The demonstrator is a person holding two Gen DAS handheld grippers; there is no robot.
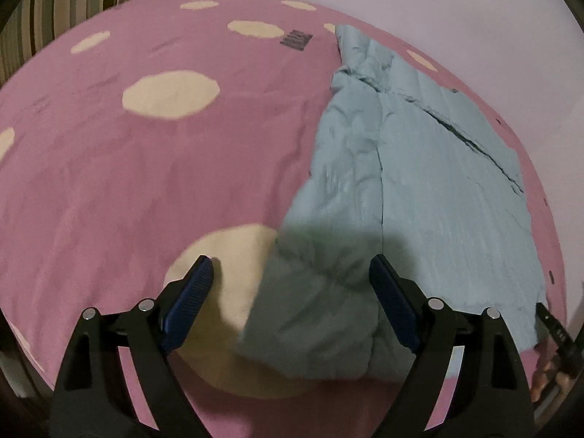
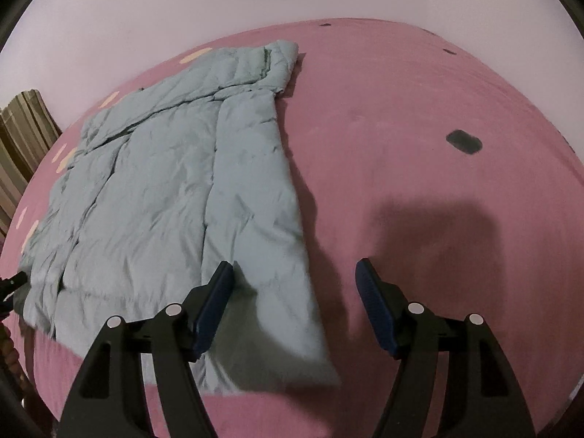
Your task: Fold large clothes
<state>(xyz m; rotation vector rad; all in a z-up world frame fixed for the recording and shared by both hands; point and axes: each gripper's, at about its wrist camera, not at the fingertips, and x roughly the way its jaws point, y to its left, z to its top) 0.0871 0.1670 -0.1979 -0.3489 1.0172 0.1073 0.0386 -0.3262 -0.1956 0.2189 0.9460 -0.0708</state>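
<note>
We hold both grippers wide, L (image 1: pixel 292 277) & R (image 2: pixel 295 281), above jacket (image 2: pixel 175 189) flat on bed (image 2: pixel 401 127).

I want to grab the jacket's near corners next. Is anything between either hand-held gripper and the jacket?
Nothing visible. The left hand-held gripper and right hand-held gripper both hang open right over the near edge of the light blue puffer jacket, which lies alone on the pink blanket.

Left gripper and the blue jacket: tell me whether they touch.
Cannot tell. In the left wrist view the open left gripper frames the blue jacket, no plain contact or gap.
</note>
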